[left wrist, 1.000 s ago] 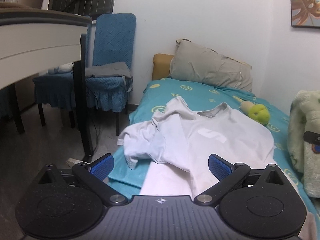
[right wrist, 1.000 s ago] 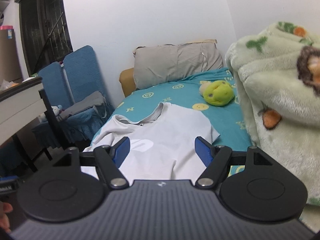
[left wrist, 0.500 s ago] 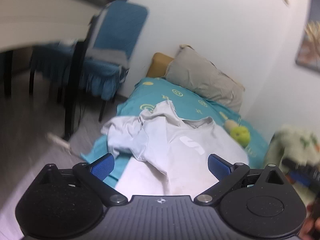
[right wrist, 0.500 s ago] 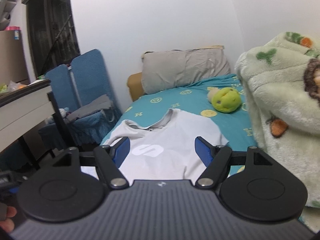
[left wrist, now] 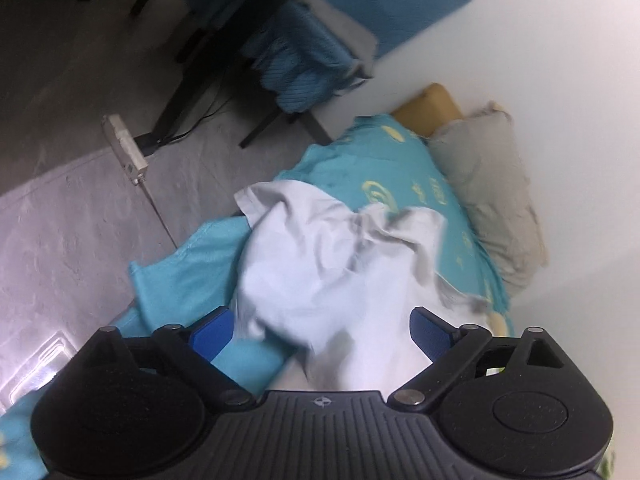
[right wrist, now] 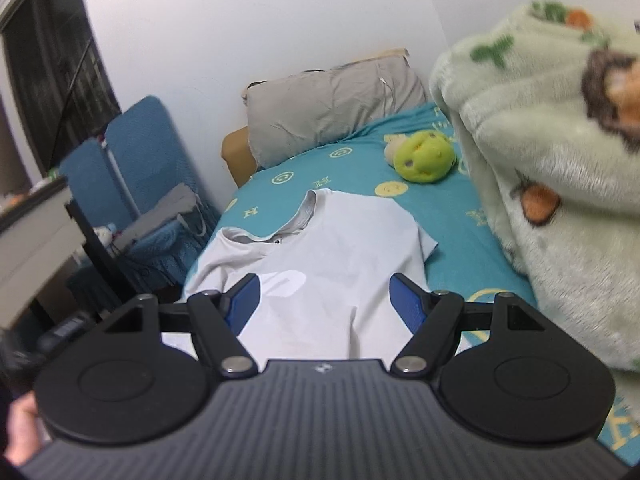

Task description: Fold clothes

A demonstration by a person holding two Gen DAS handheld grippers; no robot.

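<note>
- On your far left, the blue chair (right wrist: 132,184) stands by the wall with grey cloth on its seat; it plays no part in the fold.
- Your left gripper (left wrist: 322,330) points down over the bed's left edge, rolled so the room looks tilted. Its jaws are closing from wide, and the bunched left sleeve of the white T-shirt (left wrist: 320,264) lies between the blue pads (left wrist: 210,334), not yet pinched as far as you can judge through the blur.
- The T-shirt (right wrist: 320,264) lies on the teal bedsheet (right wrist: 460,256), collar toward the grey pillow (right wrist: 332,104), hem toward you. Its long axis runs straight away from you, up the bed.
- The left sleeve is crumpled and spills over the bed's edge; the right sleeve lies flat. So the untidy side is your left hand's job, and that hand is the nearer one.
- Your right gripper (right wrist: 324,300) hovers over the lower body of the shirt, jaws apart and gripping nothing.
- Further right, a green plush toy (right wrist: 424,156) sits beyond the shirt, near the pillow, and a fleecy patterned blanket (right wrist: 540,160) is heaped along the bed's right side, clear of the shirt.
</note>
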